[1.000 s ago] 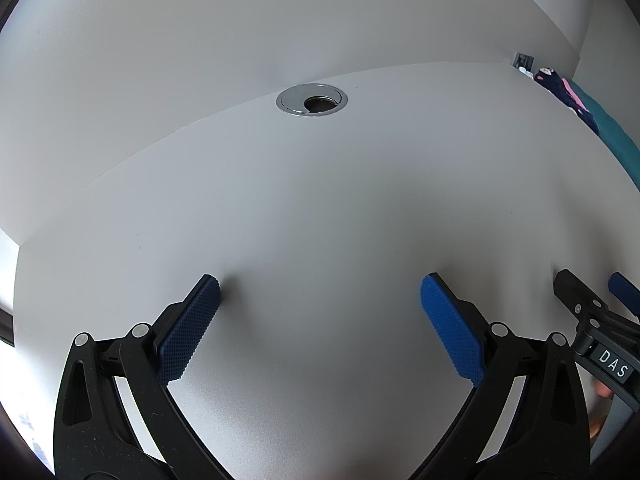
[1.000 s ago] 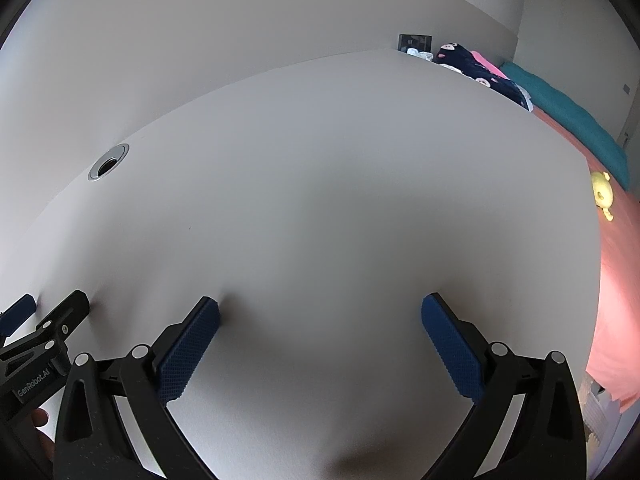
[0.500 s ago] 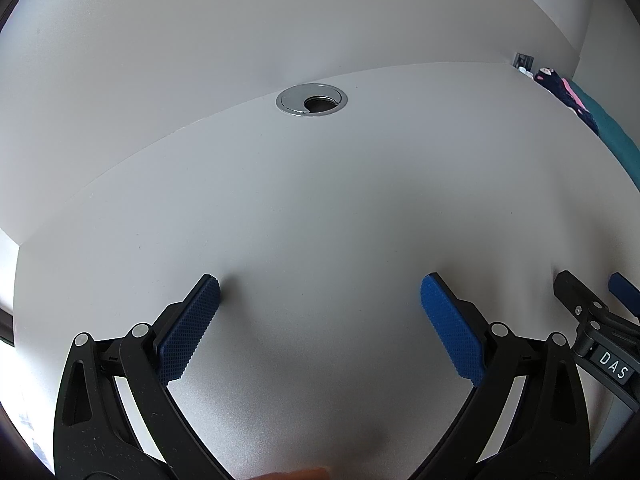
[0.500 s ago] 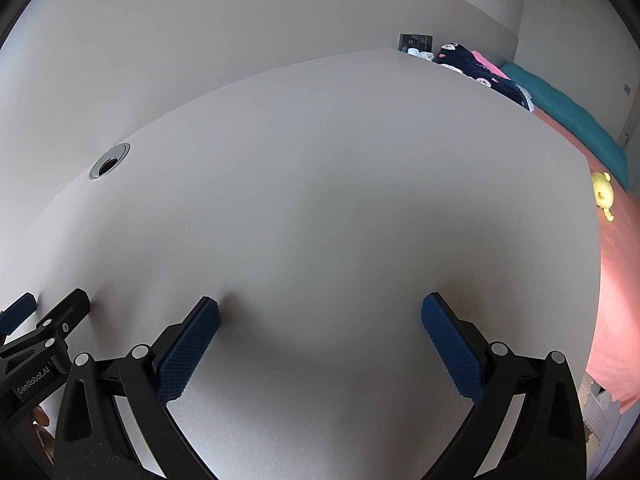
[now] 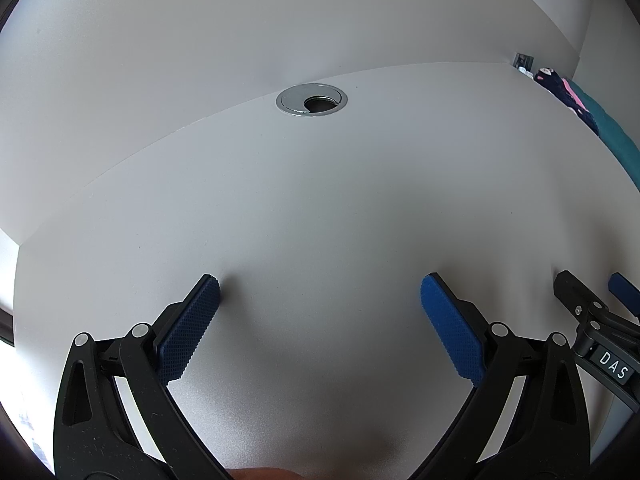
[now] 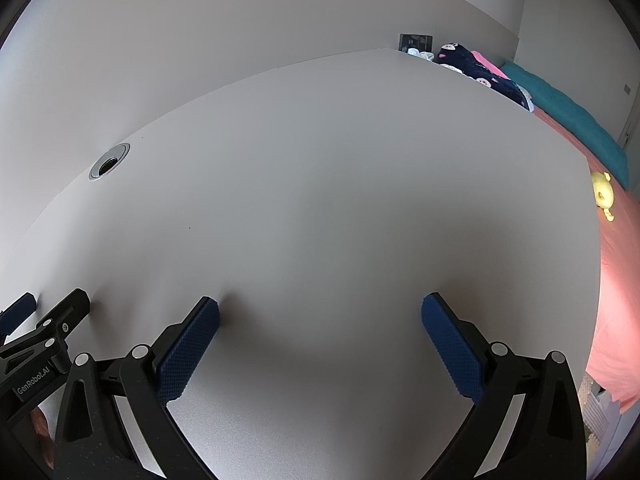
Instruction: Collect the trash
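Two grippers, left [image 5: 320, 292] and right [image 6: 320, 312], spread wide.

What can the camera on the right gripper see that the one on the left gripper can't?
Only the right wrist view shows the yellow plush toy lying on the pink bedding, and the left gripper at its edge. Only the left wrist view shows the right gripper, with a "DAS" label. Both show the white desk, its round metal cable hole, the teal blanket, the dark patterned cloth and open blue-padded fingers holding nothing. No trash is visible in either.
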Tool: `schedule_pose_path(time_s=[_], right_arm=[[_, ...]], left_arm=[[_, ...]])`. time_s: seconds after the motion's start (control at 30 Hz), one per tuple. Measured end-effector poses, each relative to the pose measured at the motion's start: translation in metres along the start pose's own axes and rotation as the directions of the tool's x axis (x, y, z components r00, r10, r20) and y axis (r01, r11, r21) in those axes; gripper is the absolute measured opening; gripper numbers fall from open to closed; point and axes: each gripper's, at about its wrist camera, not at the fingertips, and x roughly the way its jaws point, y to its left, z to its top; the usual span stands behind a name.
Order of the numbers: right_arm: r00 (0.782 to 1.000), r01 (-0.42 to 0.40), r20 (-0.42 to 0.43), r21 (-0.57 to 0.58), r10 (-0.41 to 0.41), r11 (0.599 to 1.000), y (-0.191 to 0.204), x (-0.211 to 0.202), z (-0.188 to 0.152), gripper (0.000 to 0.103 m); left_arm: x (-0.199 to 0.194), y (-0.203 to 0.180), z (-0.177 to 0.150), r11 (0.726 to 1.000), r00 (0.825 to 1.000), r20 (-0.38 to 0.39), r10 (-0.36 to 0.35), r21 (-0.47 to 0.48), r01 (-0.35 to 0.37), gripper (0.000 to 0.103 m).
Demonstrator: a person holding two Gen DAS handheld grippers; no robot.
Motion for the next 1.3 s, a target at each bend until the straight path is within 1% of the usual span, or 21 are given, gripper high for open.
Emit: schedule_pose_path(time_s=[1.3], right_arm=[[1.000, 0.000, 0.001, 0.000, 0.000, 1.000, -0.0006, 0.0002, -0.0003, 0.101]], left_arm=[[0.0001, 0.0023, 0.0010, 1.000, 1.000, 0.000, 0.001, -0.002, -0.001, 0.097]])
